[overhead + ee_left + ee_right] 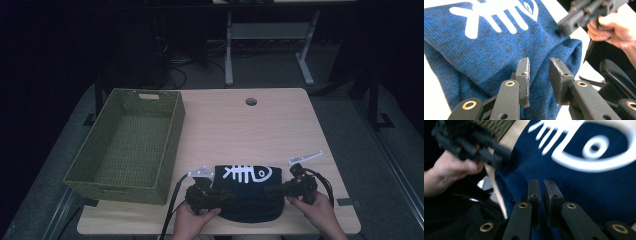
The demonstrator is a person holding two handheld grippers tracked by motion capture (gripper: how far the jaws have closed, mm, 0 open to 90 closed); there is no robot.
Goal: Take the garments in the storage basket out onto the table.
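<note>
Your left claw [539, 75] hovers with its jaws spread a little over the near edge of the blue sweater [486, 50], gripping nothing. Your right claw [541, 192] is nearly pressed together, empty, just above the cloth. The sweater lies folded on the desk [225, 120] between both claws, probably so each can take one end; the basket [125, 145] waits beyond your left claw.

Overhead view; gripper views close — blurry.
</note>
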